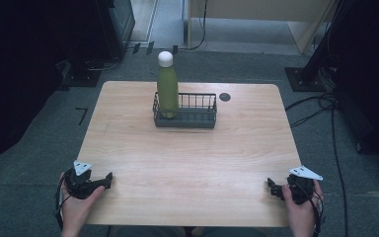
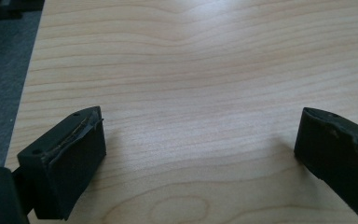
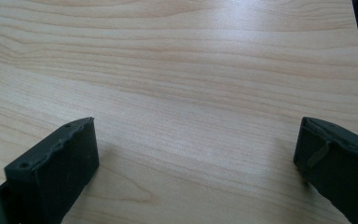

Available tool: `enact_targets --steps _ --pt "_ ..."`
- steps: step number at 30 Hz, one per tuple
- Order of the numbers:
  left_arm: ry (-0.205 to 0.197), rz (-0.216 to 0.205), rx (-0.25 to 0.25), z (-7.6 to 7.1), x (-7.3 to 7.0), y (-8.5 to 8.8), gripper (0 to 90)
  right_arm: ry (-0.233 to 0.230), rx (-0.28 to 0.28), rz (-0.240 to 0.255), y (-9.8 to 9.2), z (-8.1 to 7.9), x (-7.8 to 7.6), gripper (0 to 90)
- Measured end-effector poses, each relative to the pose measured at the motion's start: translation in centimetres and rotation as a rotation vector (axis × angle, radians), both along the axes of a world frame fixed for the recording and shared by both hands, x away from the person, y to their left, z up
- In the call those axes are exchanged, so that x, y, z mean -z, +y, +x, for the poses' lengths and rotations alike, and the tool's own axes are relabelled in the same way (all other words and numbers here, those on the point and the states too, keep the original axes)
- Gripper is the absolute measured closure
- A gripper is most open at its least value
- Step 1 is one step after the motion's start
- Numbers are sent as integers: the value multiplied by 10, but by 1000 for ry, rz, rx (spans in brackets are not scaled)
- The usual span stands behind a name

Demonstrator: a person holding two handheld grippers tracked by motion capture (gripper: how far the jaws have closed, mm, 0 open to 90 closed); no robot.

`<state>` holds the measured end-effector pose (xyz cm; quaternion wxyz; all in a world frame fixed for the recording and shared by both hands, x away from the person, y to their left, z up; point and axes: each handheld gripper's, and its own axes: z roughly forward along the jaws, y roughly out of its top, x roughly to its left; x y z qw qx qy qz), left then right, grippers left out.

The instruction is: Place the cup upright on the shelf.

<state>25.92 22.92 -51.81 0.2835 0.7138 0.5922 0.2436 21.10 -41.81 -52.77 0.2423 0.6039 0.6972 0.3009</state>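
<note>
A green bottle (image 1: pixel 167 90) with a white cap stands upright in the left end of a dark wire basket (image 1: pixel 197 117) at the back middle of the wooden table (image 1: pixel 187 158). My left gripper (image 1: pixel 107 178) rests at the table's front left corner, held by a hand, far from the basket. In the left gripper view its jaws stand wide apart over bare wood, so the left gripper (image 2: pixel 200 135) is open with nothing between them. My right gripper (image 1: pixel 270 185) sits at the front right corner. The right gripper (image 3: pixel 196 140) is open too, over bare wood.
A small dark round mark (image 1: pixel 225 97) lies on the table right of the basket. Cables (image 1: pixel 321 106) run over the grey floor to the right. Dark equipment stands beyond the table's far left. The table's left edge (image 2: pixel 25 93) is close to my left gripper.
</note>
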Motion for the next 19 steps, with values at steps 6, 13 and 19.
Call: enact_targets --steps 6,13,19 --pt "-1 -3 -27 1 0 -2 25 0 0 0 0 0 0 0" --pt "-1 -2 -27 1 0 -2 25 0 0 0 0 0 0 0" --pt "0 -2 -36 2 0 -3 26 0 0 0 0 0 0 0"
